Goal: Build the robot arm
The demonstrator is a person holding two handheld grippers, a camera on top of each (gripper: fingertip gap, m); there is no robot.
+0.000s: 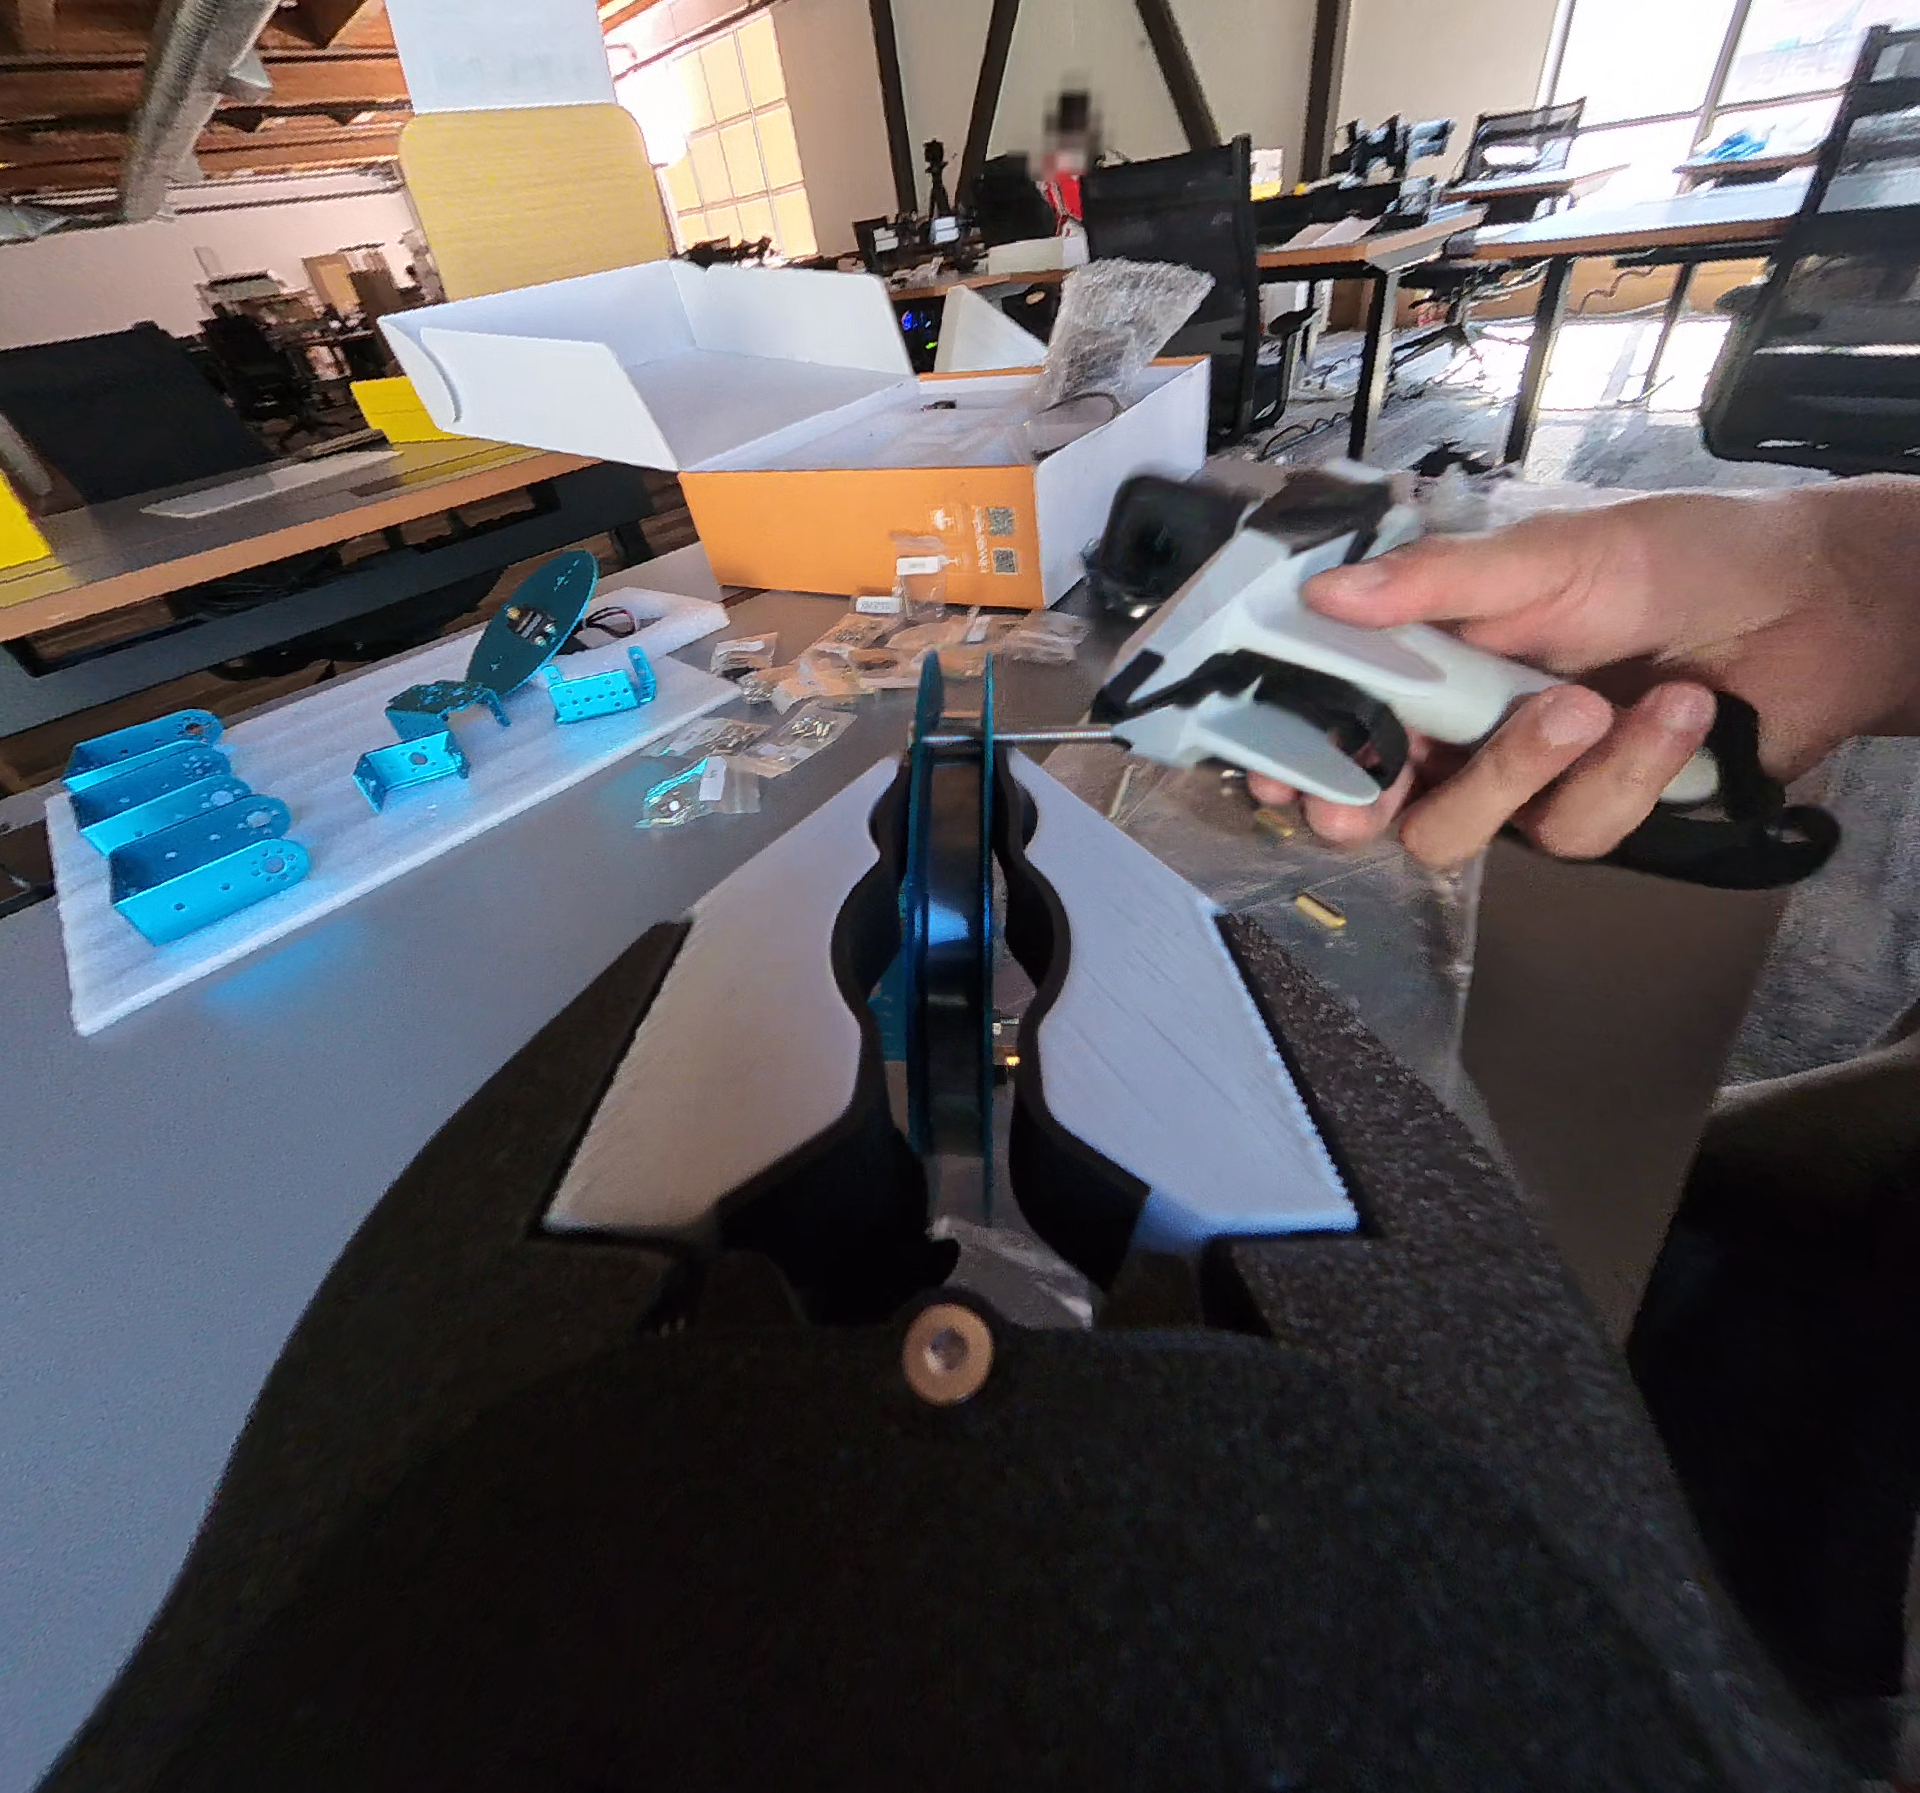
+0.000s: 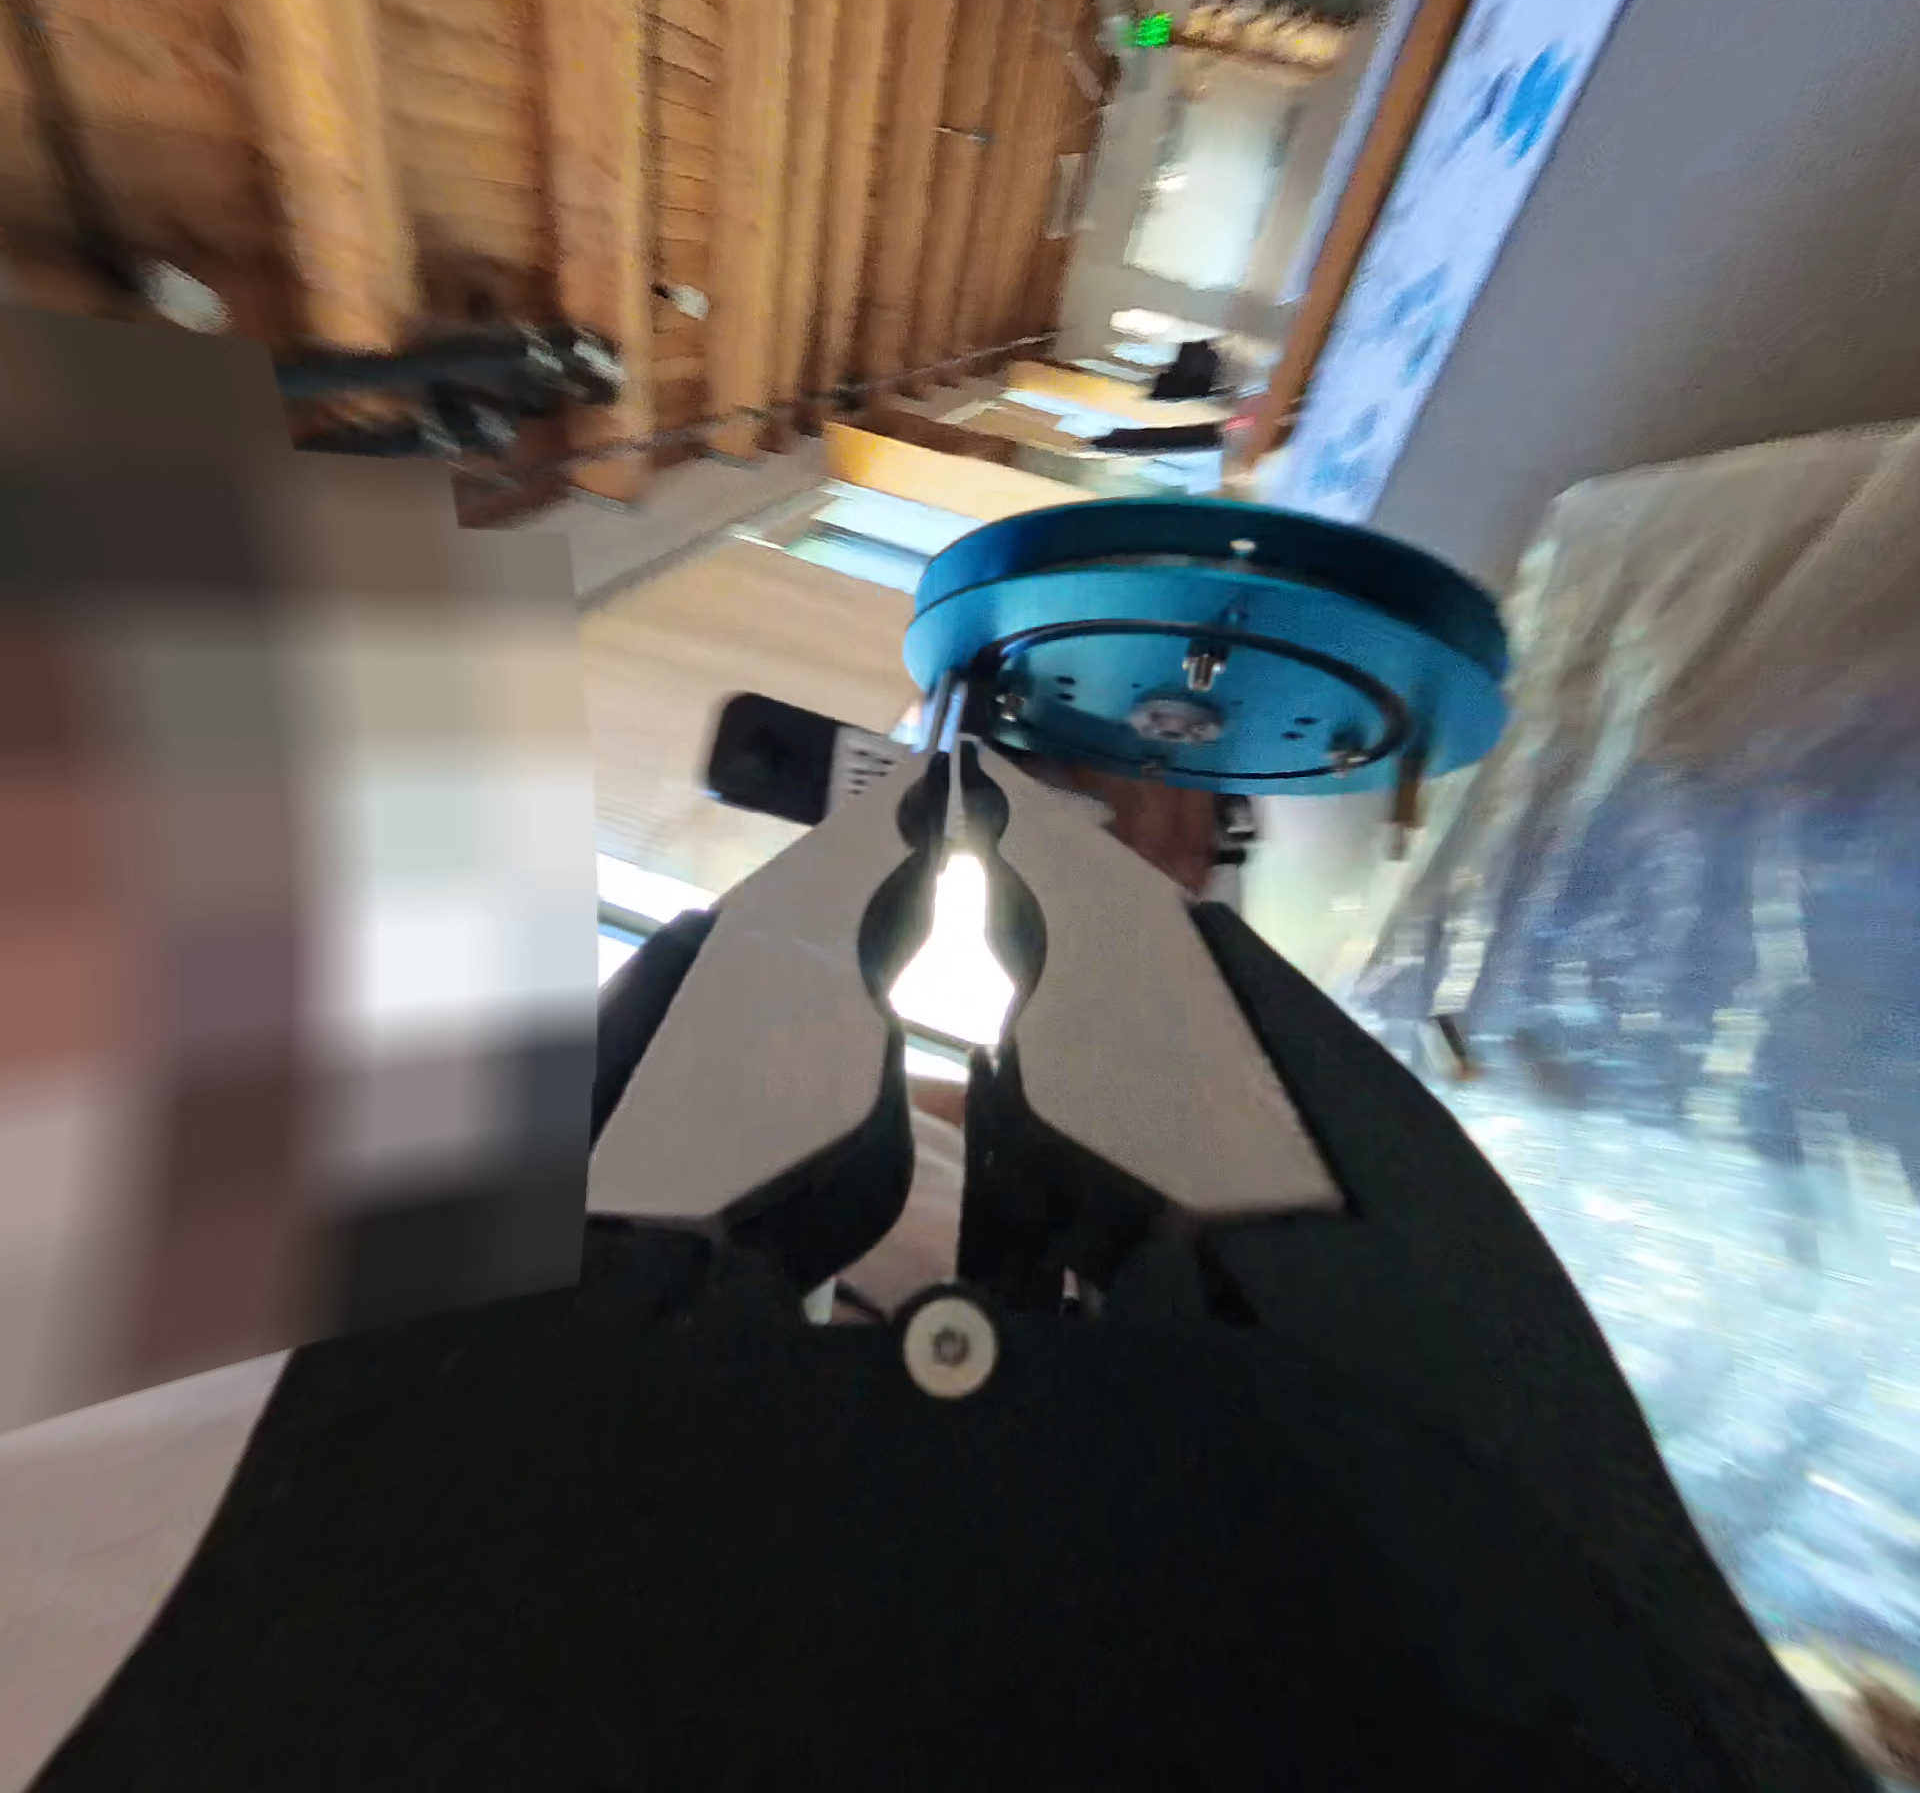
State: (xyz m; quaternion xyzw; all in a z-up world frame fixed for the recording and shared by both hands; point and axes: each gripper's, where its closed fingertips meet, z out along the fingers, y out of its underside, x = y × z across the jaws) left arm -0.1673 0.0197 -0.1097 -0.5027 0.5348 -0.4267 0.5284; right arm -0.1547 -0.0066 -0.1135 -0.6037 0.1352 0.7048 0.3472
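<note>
Discs (image 1: 948,912), a blue stacked pair, stood edge-on clamped in my left gripper (image 1: 951,870) above the table (image 1: 312,1172), while my right gripper (image 2: 954,767), closed on a thin rod (image 1: 1039,733) at their rim, risked slipping and skewing them, I judged.

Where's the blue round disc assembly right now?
The blue disc assembly stands on edge, clamped in the left hand-held gripper. The right hand-held gripper holds a thin metal rod against its top rim.
</note>
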